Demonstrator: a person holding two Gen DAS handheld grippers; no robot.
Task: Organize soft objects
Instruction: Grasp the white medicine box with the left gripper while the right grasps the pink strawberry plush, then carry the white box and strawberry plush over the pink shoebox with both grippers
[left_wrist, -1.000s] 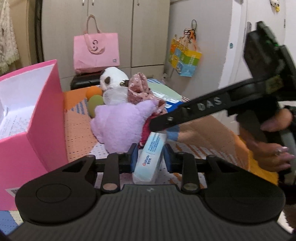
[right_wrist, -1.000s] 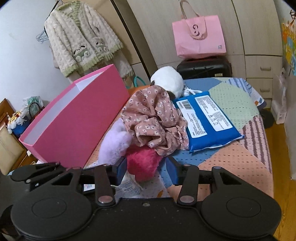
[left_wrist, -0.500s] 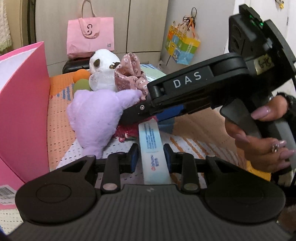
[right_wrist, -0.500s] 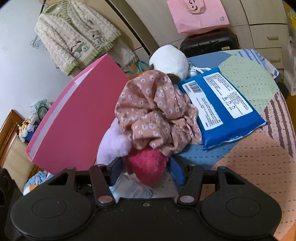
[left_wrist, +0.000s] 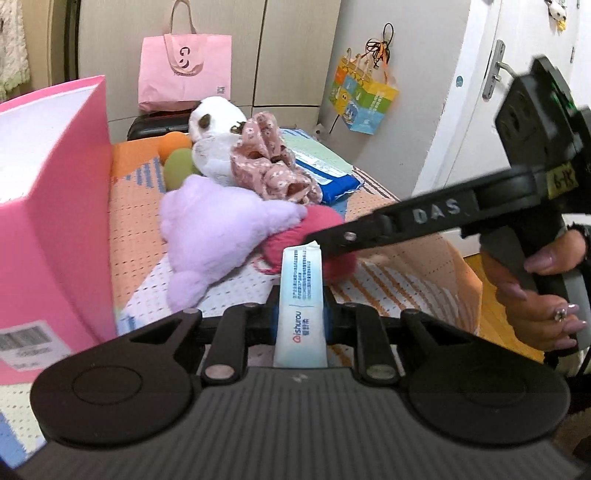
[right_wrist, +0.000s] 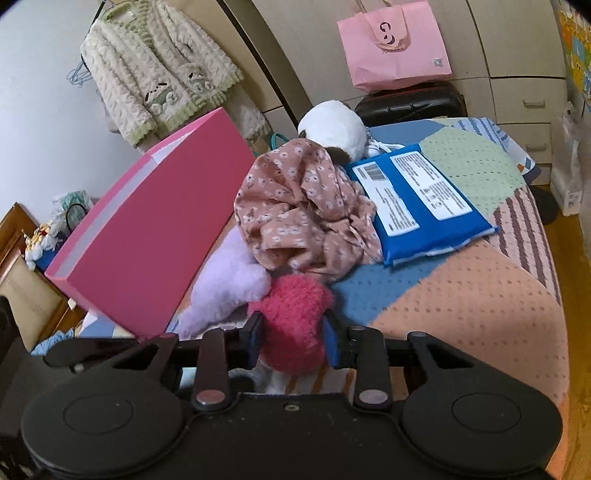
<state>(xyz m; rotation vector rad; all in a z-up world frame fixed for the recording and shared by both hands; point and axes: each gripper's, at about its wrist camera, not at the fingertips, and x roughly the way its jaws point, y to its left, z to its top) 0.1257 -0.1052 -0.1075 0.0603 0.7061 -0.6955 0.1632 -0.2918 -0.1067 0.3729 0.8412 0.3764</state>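
Jaws of the right gripper (right_wrist: 291, 341) are closed on a fuzzy crimson plush ball (right_wrist: 293, 325); a white-and-blue tissue pack (left_wrist: 301, 314) is clamped by the left gripper (left_wrist: 300, 317).

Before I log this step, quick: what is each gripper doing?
Left gripper: shut on the tissue pack.
Right gripper: fingers on either side of the red fuzzy toy, apparently shut on it.

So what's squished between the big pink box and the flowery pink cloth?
A fluffy lilac plush toy lies between the tall pink cardboard box and the crumpled floral pink cloth; the right wrist view shows it best.
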